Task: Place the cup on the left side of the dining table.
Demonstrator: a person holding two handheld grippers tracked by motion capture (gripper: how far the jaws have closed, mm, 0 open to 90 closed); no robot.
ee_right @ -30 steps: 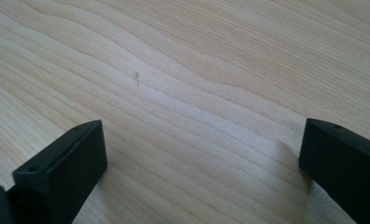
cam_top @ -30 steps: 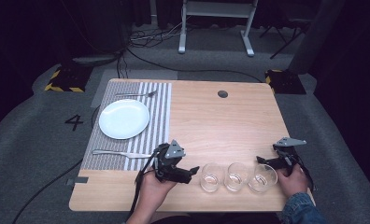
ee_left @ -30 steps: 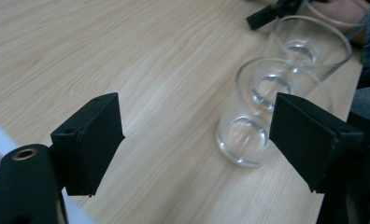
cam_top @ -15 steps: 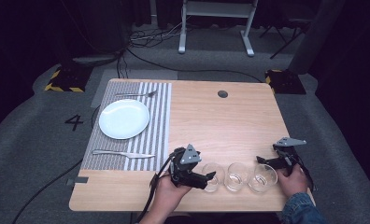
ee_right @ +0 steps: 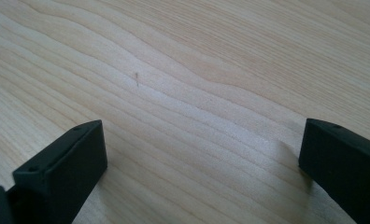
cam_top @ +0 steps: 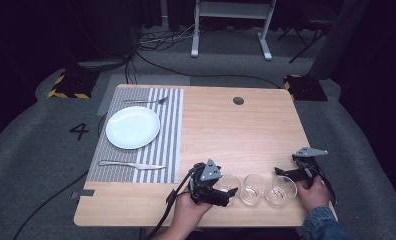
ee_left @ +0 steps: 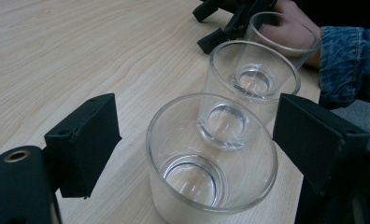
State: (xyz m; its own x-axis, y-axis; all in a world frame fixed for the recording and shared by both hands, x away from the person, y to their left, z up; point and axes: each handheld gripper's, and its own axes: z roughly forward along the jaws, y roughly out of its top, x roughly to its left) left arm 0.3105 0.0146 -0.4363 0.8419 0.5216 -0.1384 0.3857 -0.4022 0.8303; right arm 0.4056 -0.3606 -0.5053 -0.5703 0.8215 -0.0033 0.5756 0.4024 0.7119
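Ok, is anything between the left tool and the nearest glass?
Nothing visible. The left tool is open, with the nearest glass already standing between its jaws on the table. The other two glasses line up behind it, toward the right tool, not in the way.

Left gripper (cam_top: 225,194): black body, grey triangular top plate, black cable trailing. Right gripper (cam_top: 285,173): same build. Blocky black jaws with screw holes. Blue denim sleeve (cam_top: 320,225).
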